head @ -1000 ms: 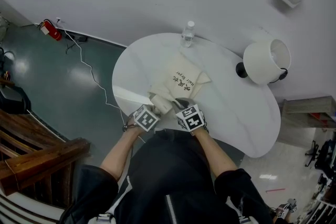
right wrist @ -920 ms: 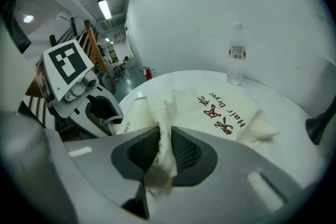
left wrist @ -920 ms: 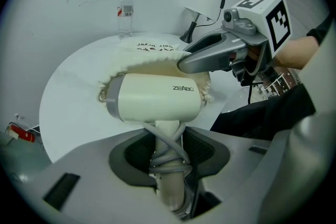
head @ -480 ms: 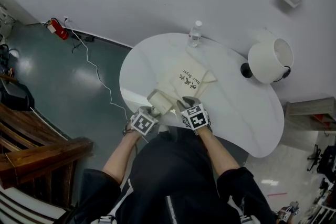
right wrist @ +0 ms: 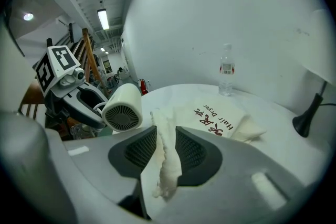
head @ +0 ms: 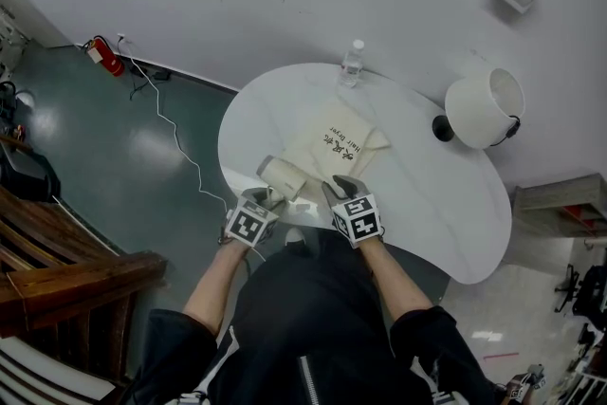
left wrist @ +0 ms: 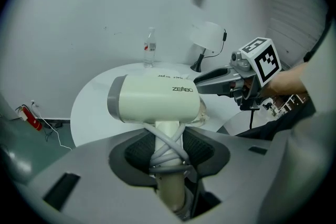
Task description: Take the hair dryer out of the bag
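Observation:
The cream hair dryer is clear of the bag and held up over the table's near left edge, where it also shows as the hair dryer. My left gripper is shut on its handle, which has the grey cord wound round it. The cream cloth bag with red print lies flat on the white table. My right gripper is at the bag's near rim; its jaws are opening, with a fold of the bag still standing between them. The left gripper and right gripper sit side by side.
A clear water bottle stands at the table's far edge. A white lamp on a black base stands at the far right. To the left, below the table, a cable and a red extinguisher lie on the floor.
The left gripper has drawn the hair dryer up and to the left, away from the bag's mouth. The right gripper has risen slightly at the bag's rim.

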Motion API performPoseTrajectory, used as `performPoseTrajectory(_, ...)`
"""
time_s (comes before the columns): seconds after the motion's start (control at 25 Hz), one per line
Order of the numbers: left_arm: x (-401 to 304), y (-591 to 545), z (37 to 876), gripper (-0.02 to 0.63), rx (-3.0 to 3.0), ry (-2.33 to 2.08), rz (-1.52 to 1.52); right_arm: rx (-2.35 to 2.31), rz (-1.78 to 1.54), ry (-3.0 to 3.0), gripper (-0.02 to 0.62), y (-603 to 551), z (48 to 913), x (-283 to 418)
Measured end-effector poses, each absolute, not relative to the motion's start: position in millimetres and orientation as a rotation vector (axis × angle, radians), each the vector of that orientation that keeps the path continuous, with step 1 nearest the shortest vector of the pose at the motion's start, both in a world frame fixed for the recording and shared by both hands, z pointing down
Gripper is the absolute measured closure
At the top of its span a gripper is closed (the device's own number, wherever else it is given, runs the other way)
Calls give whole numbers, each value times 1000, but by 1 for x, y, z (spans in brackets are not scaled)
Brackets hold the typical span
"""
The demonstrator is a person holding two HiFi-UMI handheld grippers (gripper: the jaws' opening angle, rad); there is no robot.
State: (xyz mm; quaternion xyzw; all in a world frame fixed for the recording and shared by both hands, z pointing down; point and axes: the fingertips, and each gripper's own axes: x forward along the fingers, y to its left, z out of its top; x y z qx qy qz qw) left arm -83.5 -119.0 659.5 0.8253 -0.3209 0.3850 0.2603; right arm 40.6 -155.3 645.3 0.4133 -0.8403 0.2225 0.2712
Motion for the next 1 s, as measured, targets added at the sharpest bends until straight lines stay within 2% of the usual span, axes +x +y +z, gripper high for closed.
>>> performPoseTrajectory(0.36, -79, -141, 621, 436, 2329, -925, 874, 1268, 493, -2341, 591, -166, 587, 49)
performPoseTrajectory(1.0, -66, -181, 544, 437, 2501, -971, 677, 1341, 397, -2417, 592, -176, 531, 46)
